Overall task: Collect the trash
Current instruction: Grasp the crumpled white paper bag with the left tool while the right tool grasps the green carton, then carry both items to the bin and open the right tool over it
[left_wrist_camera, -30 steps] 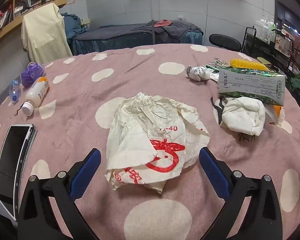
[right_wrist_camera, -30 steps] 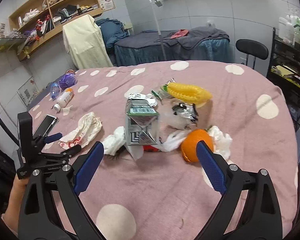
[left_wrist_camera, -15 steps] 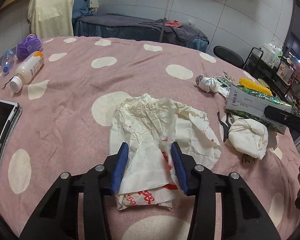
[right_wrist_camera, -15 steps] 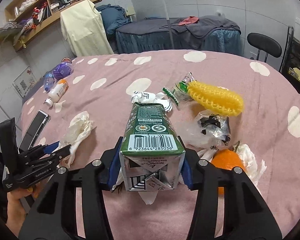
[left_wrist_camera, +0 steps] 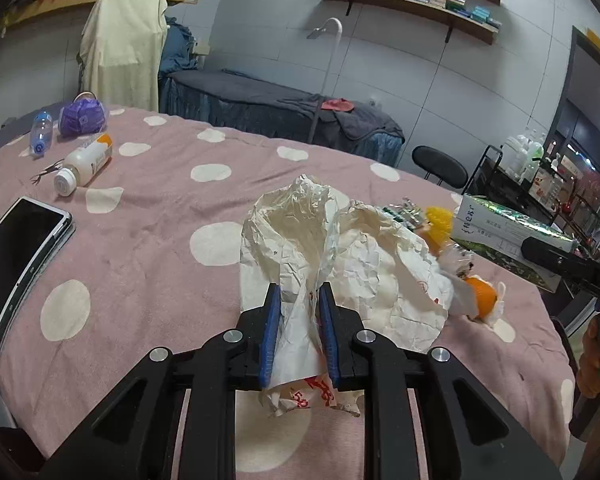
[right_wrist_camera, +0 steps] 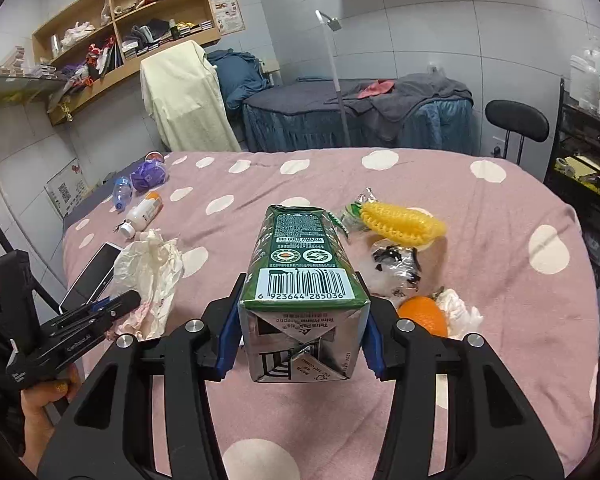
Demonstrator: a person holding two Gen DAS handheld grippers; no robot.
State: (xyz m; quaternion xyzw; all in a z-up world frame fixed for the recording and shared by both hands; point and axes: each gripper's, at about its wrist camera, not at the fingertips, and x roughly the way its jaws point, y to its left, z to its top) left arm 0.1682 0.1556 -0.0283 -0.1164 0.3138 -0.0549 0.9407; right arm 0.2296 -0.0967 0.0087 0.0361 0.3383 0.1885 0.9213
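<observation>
My left gripper (left_wrist_camera: 299,308) is shut on a crumpled cream paper wrapper (left_wrist_camera: 340,256) with red print and holds it above the pink dotted tablecloth (left_wrist_camera: 148,248). It also shows in the right wrist view (right_wrist_camera: 152,272). My right gripper (right_wrist_camera: 300,312) is shut on a green drink carton (right_wrist_camera: 300,256), lifted off the table; the carton shows at the right of the left wrist view (left_wrist_camera: 508,232). An orange (right_wrist_camera: 422,312), a white tissue (right_wrist_camera: 458,312), a clear plastic wrapper (right_wrist_camera: 396,264) and yellow foam netting (right_wrist_camera: 400,224) lie on the cloth.
A phone (left_wrist_camera: 16,260) lies at the left. A white bottle (left_wrist_camera: 84,164), a small clear bottle (left_wrist_camera: 40,134) and a purple bag (left_wrist_camera: 82,118) lie at the far left. A black stool (right_wrist_camera: 516,120), a bed (right_wrist_camera: 356,116) and a shelf rack (right_wrist_camera: 588,136) stand beyond the table.
Both grippers closed from open, the left on the paper wrapper, the right on the carton. Both have since lifted their loads off the cloth.
</observation>
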